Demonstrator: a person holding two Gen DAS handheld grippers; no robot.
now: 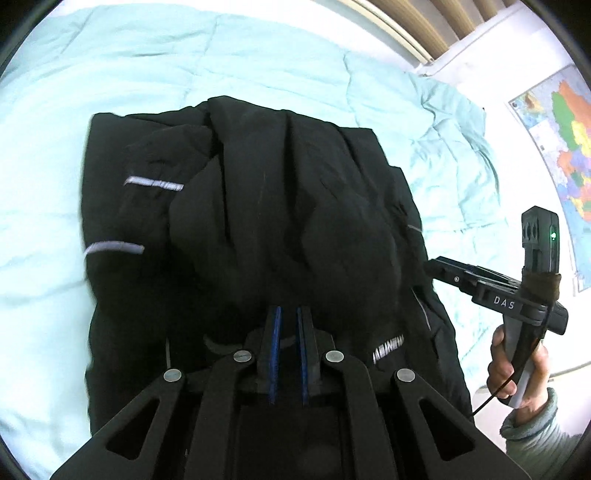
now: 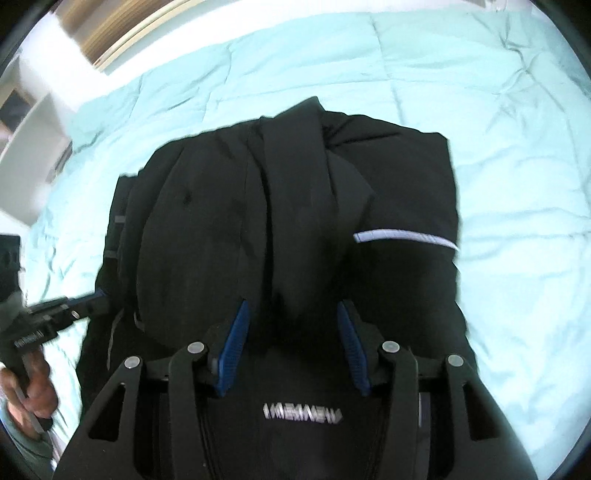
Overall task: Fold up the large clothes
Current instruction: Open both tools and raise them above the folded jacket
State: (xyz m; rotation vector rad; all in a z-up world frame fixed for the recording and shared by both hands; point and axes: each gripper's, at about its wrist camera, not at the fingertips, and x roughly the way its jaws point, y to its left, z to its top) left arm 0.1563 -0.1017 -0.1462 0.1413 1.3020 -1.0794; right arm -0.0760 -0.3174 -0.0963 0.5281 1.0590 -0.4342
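A large black jacket (image 1: 258, 206) with pale reflective stripes lies bunched on a light blue bed cover (image 1: 110, 74); it also shows in the right wrist view (image 2: 295, 206). My left gripper (image 1: 288, 314) has its blue pads close together on a fold of the jacket's near edge. My right gripper (image 2: 291, 314) is open, its blue pads wide apart on either side of a raised black fold, not closed on it. The right gripper also shows from the side in the left wrist view (image 1: 432, 269), at the jacket's right edge. The left gripper shows at the jacket's left edge in the right wrist view (image 2: 99, 299).
The bed cover (image 2: 517, 147) spreads around the jacket on all sides. A wall map (image 1: 565, 155) hangs at the right. A wooden headboard or frame (image 2: 110, 29) and white furniture (image 2: 33, 140) stand at the far left.
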